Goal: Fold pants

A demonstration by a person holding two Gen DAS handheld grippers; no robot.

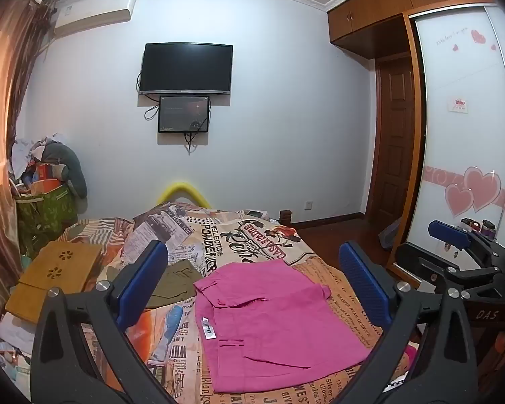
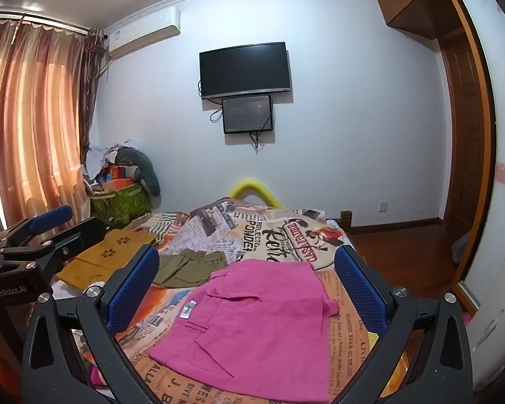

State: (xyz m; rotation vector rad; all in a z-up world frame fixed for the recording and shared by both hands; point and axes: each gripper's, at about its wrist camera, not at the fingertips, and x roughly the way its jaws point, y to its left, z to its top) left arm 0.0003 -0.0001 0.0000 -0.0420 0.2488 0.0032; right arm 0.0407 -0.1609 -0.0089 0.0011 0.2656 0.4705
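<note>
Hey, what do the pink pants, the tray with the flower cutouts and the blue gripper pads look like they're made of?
Pink pants: probably woven cotton or linen, matte, with soft creases and stitched pocket flaps.
Tray: likely bamboo or light wood, with a smooth honey-tan face and cleanly cut flower holes.
Blue pads: seemingly rubber or textured plastic; a fine dimpled grid shows.

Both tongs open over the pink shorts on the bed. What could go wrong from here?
1. The pink cotton shorts lie on a rumpled newspaper-print bedspread; the left tongs may pinch bedspread too.
2. The olive-green folded shorts sit close beside; the right tongs could drag them.
</note>
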